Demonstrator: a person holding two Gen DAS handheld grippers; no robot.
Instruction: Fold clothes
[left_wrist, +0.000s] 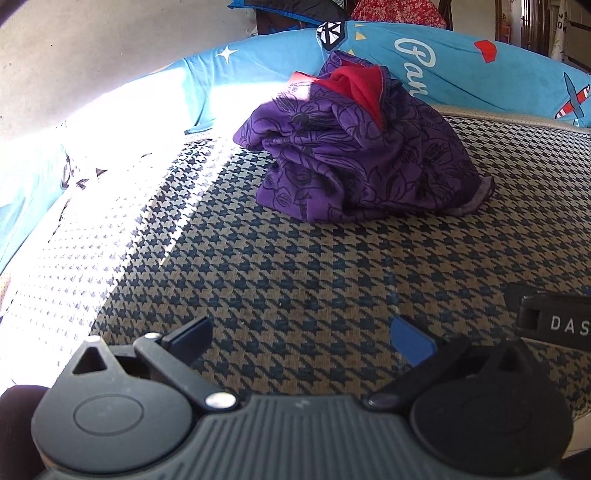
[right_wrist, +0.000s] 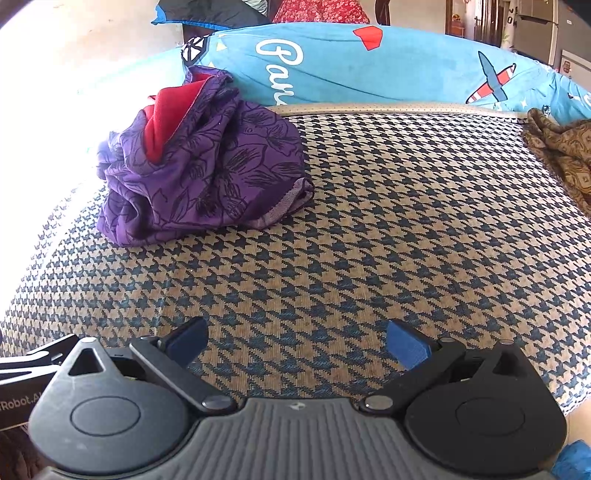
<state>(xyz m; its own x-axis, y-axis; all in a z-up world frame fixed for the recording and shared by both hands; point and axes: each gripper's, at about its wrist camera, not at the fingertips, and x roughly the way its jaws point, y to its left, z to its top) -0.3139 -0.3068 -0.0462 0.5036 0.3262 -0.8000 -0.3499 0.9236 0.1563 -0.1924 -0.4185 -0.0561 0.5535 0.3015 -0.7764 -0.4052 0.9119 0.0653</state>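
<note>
A crumpled purple garment with a black flower print lies in a heap on the houndstooth mat, with a red cloth tucked in its top. My left gripper is open near the mat's front edge, well short of the heap, with nothing between its blue pads. My right gripper is open too, low over the mat, with the heap ahead to its left. The right gripper's body shows at the right edge of the left wrist view.
The houndstooth mat covers a bed. A long blue printed pillow lies along the back. A brown patterned cloth sits at the far right. Strong sunlight washes out the left side. Dark and red fabrics are piled behind the pillow.
</note>
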